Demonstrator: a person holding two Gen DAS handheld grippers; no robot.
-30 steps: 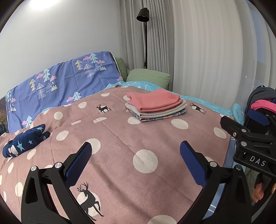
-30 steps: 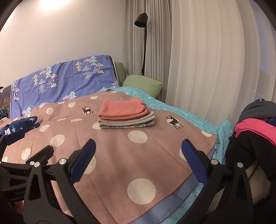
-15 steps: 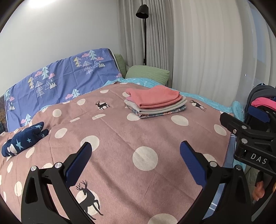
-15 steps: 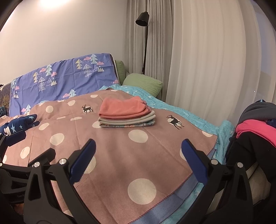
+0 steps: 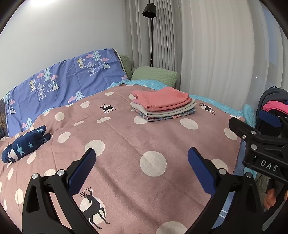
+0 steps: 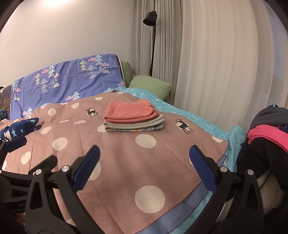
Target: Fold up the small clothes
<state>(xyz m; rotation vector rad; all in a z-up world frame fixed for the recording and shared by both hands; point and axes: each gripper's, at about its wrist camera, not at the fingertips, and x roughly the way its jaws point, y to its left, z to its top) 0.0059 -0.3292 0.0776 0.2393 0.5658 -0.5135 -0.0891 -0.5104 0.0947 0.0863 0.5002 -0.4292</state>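
Note:
A stack of folded clothes [image 5: 162, 106], coral pink on top, then grey and a patterned piece, lies on the pink dotted blanket [image 5: 126, 144]; it also shows in the right wrist view [image 6: 133, 117]. My left gripper [image 5: 140, 167] is open and empty, held above the blanket well short of the stack. My right gripper [image 6: 144, 167] is open and empty, also above the blanket. A pile of unfolded clothes [image 6: 268, 133], pink and dark, sits at the right off the bed. My right gripper's body [image 5: 261, 144] shows in the left wrist view.
A navy star-print item [image 5: 25, 144] lies at the blanket's left. A purple tree-print cover [image 5: 68, 84] and green pillow [image 5: 154, 75] are at the bed's head. A floor lamp [image 5: 149, 10] and curtains [image 5: 225, 54] stand behind.
Both grippers have drifted slightly; the stack sits a little lower and nearer in the views. Nothing was grasped or released.

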